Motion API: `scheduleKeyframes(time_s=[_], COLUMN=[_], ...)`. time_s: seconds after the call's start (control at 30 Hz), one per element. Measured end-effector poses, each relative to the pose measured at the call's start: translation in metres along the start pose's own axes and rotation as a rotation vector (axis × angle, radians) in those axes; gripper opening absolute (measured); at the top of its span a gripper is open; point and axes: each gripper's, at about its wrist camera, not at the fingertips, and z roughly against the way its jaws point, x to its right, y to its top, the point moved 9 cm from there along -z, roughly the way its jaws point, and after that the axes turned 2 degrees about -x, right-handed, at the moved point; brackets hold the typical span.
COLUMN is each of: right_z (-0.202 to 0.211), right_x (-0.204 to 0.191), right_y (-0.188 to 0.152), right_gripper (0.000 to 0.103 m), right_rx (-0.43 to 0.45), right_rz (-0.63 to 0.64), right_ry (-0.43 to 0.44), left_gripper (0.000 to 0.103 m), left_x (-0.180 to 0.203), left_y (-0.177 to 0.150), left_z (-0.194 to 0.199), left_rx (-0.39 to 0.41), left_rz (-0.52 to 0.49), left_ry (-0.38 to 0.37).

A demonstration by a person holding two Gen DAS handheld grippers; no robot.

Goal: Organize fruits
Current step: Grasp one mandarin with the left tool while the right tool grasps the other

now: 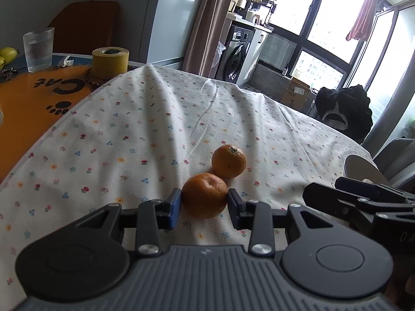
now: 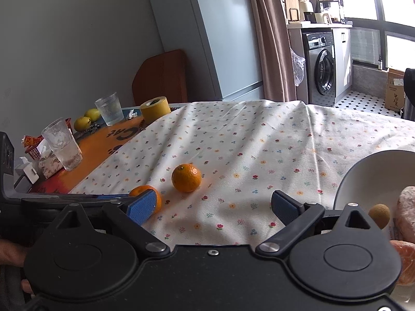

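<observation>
Left wrist view: the left gripper [image 1: 205, 204] is low over the worktop [image 1: 109, 140], which is covered by a white cloth with small flowers. Its two blue pads [image 1: 174, 208] sit against either side of the near tangerine [image 1: 205, 198], pinching it while the fruit rests on the cloth. A second tangerine [image 1: 228, 160] lies just beyond it, touching or almost touching, stem end up. Toward the worktop's far left corner, where the cloth ends and an orange mat [image 1: 31, 103] shows, stand a ribbed glass [image 1: 39, 49] and a roll of yellow tape [image 1: 110, 62]. At the right edge the rim of a white bowl [image 1: 363, 168] appears, with part of the right gripper [image 1: 363, 202] in front of it.

Right wrist view: the right gripper [image 2: 216, 207] hovers above bare cloth with its fingers spread wide and nothing between them. Its left pad [image 2: 141, 207] partly covers the tangerine held by the other tool, whose black arm runs in from the left. The free tangerine sits alone on the cloth further in from the near edge. At the right edge the bowl holds a small brown round fruit [image 2: 380, 213] and peeled orange segments [image 2: 404, 264].
</observation>
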Motion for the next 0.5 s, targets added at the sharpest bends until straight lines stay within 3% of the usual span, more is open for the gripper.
scheduleKeyframes(time_s=[0.5], right_z=[-0.036], right_x=[-0.029], right_y=[0.003], right_gripper=[0.07], right_rx=[-0.057], right_rz=[0.102], right_ry=[0.04], left_gripper=[0.036], left_x=[-0.036], left_y=[0.008], left_z=[0.01], left_rx=[0.031], left_rz=[0.053], left_ry=[0.051])
